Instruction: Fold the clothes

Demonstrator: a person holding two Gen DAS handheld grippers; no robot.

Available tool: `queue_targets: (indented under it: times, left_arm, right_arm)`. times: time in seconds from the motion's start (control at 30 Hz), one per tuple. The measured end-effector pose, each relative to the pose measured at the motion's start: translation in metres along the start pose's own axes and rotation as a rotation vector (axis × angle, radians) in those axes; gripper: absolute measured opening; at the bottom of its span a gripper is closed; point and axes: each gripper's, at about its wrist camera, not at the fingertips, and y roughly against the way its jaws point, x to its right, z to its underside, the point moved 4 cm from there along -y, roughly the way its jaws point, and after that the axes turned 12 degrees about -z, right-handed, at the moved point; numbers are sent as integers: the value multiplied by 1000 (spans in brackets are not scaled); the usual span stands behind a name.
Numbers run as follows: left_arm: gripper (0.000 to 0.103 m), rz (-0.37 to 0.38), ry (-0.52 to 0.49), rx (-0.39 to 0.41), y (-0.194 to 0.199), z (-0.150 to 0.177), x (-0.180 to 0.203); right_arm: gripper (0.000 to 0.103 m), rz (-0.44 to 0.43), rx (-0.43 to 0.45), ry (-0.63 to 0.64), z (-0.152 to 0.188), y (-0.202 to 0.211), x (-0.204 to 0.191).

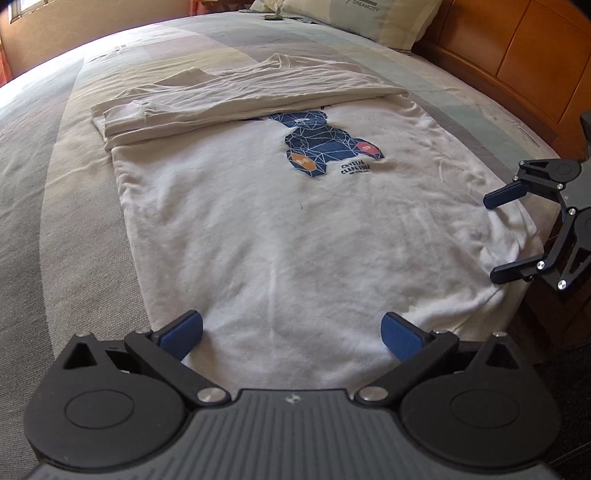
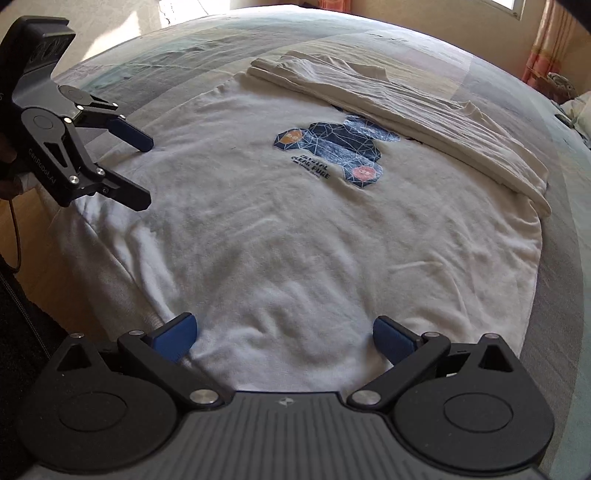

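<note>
The white T-shirt (image 1: 280,229) lies flat on the bed (image 1: 44,206), print up, its far part already folded over at twelve o'clock. My left gripper (image 1: 291,332) and right gripper (image 2: 284,334) both gape wide, holding nothing, poised at the hem. I could pinch the bedspread along with it, or only one layer. Pillow (image 1: 354,18) and wooden headboard (image 1: 517,48) at one o'clock.

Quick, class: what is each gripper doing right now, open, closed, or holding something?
Left gripper: open, holding nothing, over the white T-shirt.
Right gripper: open, holding nothing.
</note>
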Motion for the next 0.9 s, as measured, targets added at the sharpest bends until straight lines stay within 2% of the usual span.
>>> queue_targets:
  times: [0.17,0.3,0.37,0.47,0.53,0.73,0.83,0.9]
  left_arm:
    - [102,43,49,43,-1,-21,-15]
    - [102,38,41,26,-12,-20,-18]
    - [102,28,30,25,-13,-13,-21]
    - [102,56,37,25,-6,-9,-29]
    - [102,82,59,27,-5,-20,-35]
    - [102,21,2,142,-16,-74,-38]
    - [102,9,11,126,-39,-92,-36]
    - [102,2,33,80,-54,-94,-37]
  right_arm:
    - [103,77,75,-105,-11,13,10]
    - [103,98,130,-208,-25,0,19]
    - [103,105,113,-252,-17,-5,24]
    - [103,147,78,-236,-2,-3,21]
    - [103,172,56,-241,3,2,21]
    - [103,198,78,-325,-5,-2,30]
    - [103,208,87,-318,-3,-2,28]
    - [103,214,93,-313,-2,-2,26]
